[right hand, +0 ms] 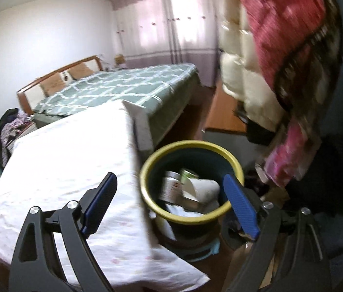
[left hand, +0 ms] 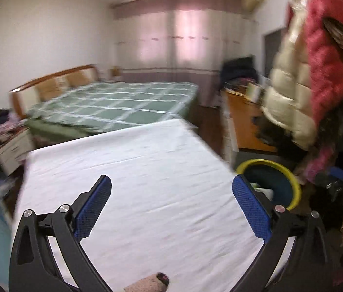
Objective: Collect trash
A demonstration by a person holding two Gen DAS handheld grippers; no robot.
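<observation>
both tools, left tool (left hand: 171, 194) and right tool (right hand: 170, 192), gape empty; bin (right hand: 147, 168) holds trash (right hand: 195, 189), tabletop (left hand: 135, 170) nearly cleared.

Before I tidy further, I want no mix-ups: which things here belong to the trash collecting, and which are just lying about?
Job:
- yellow-rimmed dark round bin
- white paper cup and cans inside it
- white-clothed table

Just about:
- green checked bed
- red and cream padded coats
- orange wooden desk

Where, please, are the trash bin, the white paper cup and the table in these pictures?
trash bin (right hand: 147, 168): right wrist view, on its yellow rim, left side.
white paper cup (right hand: 206, 188): right wrist view, on its side wall, inside the bin.
table (left hand: 147, 170): left wrist view, on its bare white cloth.
</observation>
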